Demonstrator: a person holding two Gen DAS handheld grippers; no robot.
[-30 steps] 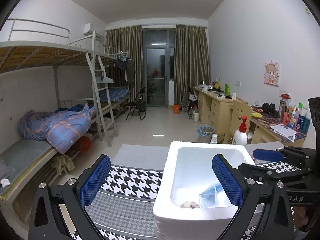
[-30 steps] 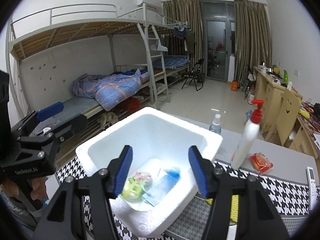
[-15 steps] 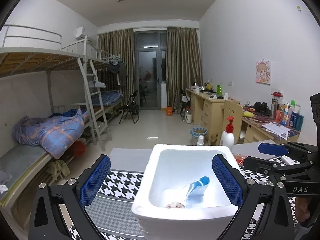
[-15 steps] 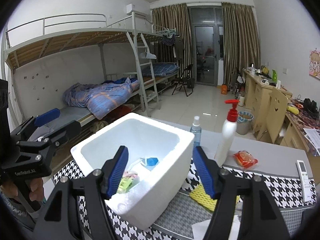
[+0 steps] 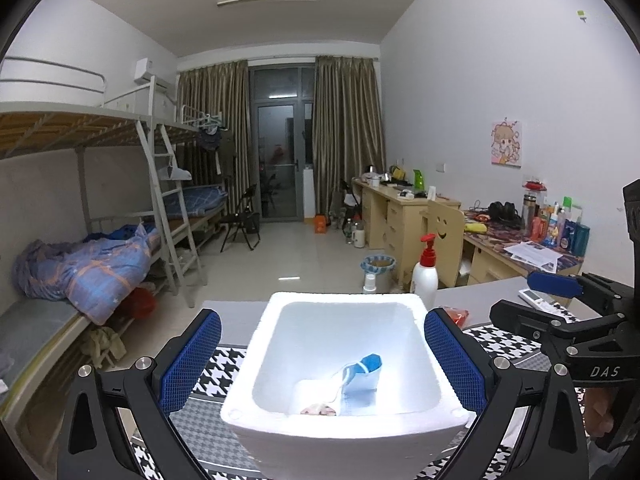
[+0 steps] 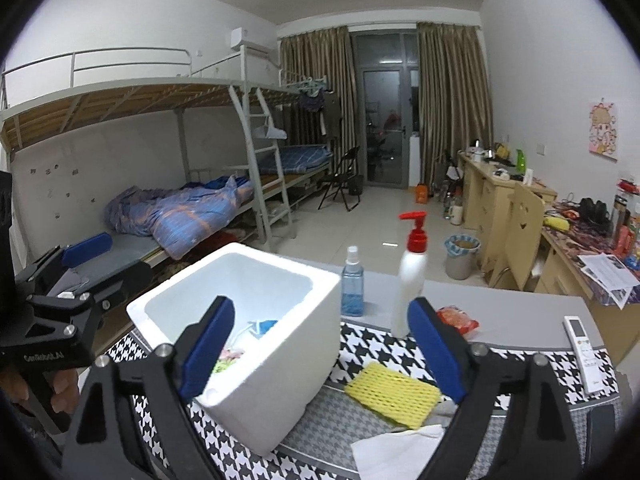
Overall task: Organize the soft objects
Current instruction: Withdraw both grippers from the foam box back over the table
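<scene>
Risk: right gripper (image 6: pixel 320 344), jaws opening and empty, may clip the white foam box (image 6: pixel 256 344) (blue mask (image 5: pixel 362 376) inside) reaching the yellow foam net sleeve (image 6: pixel 394 394); left gripper (image 5: pixel 322 360) straddles the box, jaws apart.

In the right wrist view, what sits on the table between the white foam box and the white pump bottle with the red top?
A small clear spray bottle of blue liquid stands between the white foam box and the pump bottle, seen in the right wrist view.

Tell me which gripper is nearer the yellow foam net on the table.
Right. The right gripper, jaws opening and empty, hangs just above the yellow foam net; the left gripper straddles the white foam box beside it.
</scene>
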